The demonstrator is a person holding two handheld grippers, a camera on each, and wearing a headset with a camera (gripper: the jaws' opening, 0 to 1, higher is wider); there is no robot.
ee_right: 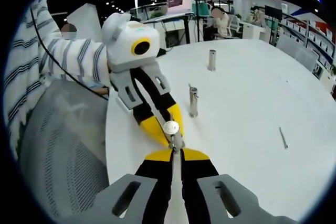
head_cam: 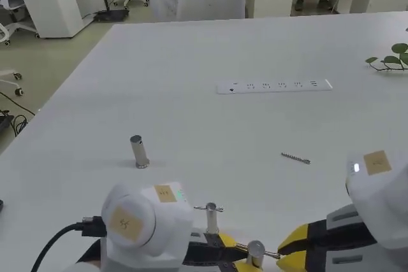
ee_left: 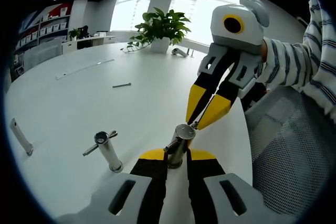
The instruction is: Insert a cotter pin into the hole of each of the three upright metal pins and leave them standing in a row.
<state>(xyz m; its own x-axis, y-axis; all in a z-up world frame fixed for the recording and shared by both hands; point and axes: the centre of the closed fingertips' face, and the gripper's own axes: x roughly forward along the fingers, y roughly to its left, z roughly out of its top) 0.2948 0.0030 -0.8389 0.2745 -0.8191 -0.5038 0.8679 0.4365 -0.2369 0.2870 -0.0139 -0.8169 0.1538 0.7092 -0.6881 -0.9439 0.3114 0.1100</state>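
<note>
Two pins left to do, looks like. With the left gripper [ee_left: 177, 157] clamped shut on the nearest metal pin [ee_left: 179, 141] between its jaws, line up the cotter pin [ee_right: 176, 144] pinched in the right gripper [ee_right: 176, 153] with the hole just past its tips and push straight, no wobble. Spare cotter pin [ee_right: 283, 137] well ahead for later.

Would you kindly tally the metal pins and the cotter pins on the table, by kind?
Metal pins: 3, all upright
Cotter pins: 3, one loose on the table, one through the middle pin, one at the nearest pin
Total: 6
</note>
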